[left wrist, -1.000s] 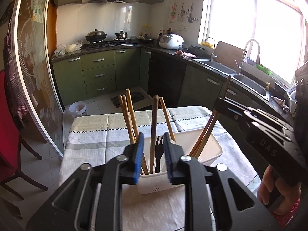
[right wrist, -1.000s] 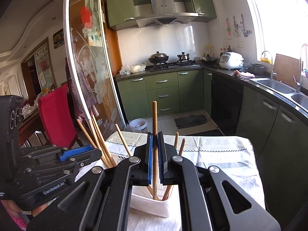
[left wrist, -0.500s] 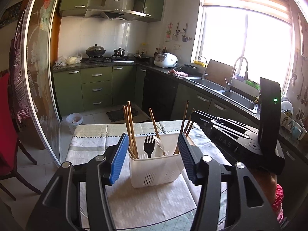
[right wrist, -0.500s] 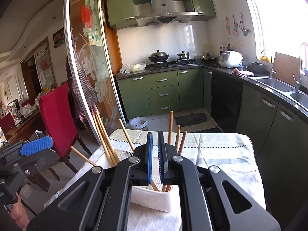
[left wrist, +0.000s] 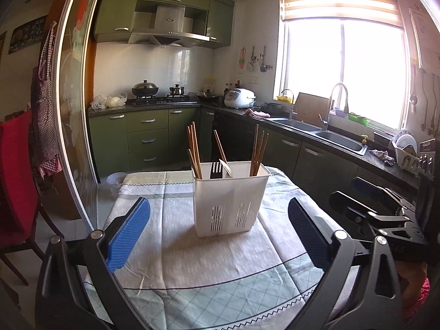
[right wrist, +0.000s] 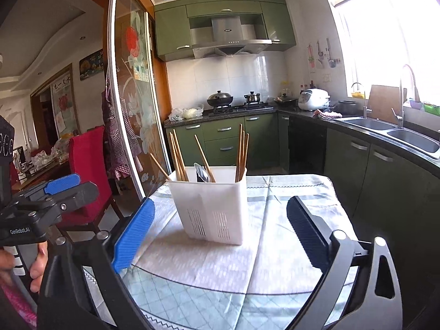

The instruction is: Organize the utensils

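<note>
A white slotted utensil caddy (left wrist: 230,198) stands upright on the table; it also shows in the right wrist view (right wrist: 211,206). Several wooden chopsticks (left wrist: 194,148) lean in its left and right compartments, with a black fork (left wrist: 216,170) and a pale spoon (right wrist: 202,172) in the middle. My left gripper (left wrist: 217,232) is wide open and empty, pulled back in front of the caddy. My right gripper (right wrist: 220,232) is wide open and empty, also back from the caddy. Each gripper shows at the edge of the other's view.
The table wears a pale checked cloth (left wrist: 220,275) over glass. A red chair (right wrist: 88,176) stands left of the table by a glass sliding door (right wrist: 132,115). Green kitchen cabinets (left wrist: 148,137) and a counter with a sink (left wrist: 338,140) lie beyond.
Both grippers released their chopsticks into the caddy, opened wide and pulled back from it. The right gripper was still shut half a second ago.
</note>
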`<state>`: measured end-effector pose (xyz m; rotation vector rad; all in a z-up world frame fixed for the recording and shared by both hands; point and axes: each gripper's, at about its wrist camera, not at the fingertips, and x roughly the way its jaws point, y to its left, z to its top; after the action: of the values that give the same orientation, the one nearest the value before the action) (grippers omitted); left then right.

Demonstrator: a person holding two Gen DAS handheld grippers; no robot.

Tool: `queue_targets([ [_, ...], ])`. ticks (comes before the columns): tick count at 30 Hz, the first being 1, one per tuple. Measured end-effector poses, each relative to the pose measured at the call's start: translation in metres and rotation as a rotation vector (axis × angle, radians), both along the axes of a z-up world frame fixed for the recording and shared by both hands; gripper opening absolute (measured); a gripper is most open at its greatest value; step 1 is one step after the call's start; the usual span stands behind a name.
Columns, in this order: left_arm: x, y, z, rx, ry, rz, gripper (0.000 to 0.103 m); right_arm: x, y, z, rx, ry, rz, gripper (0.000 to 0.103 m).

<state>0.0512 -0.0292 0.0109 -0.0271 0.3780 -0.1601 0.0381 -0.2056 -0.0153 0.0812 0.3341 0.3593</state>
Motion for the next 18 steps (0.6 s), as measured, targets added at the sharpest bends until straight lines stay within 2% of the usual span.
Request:
queue_targets([
  [5,-0.035,0.0,-0.01,0.042,-0.045,0.035,0.096,-0.051,-0.006,-0.009,-0.026,-0.045,-0.064,0.098],
  [8,-0.047,-0.003,-0.014,0.048,-0.036,0.055,0.096,-0.068,-0.01,-0.011,-0.027,-0.059,-0.08,0.098],
  [11,-0.051,-0.002,-0.012,0.019,-0.018,0.04,0.096,-0.078,-0.01,-0.01,-0.046,-0.081,-0.094,0.098],
  [18,-0.053,-0.006,-0.006,0.024,-0.018,0.056,0.096,-0.078,-0.012,-0.009,-0.045,-0.082,-0.12,0.098],
])
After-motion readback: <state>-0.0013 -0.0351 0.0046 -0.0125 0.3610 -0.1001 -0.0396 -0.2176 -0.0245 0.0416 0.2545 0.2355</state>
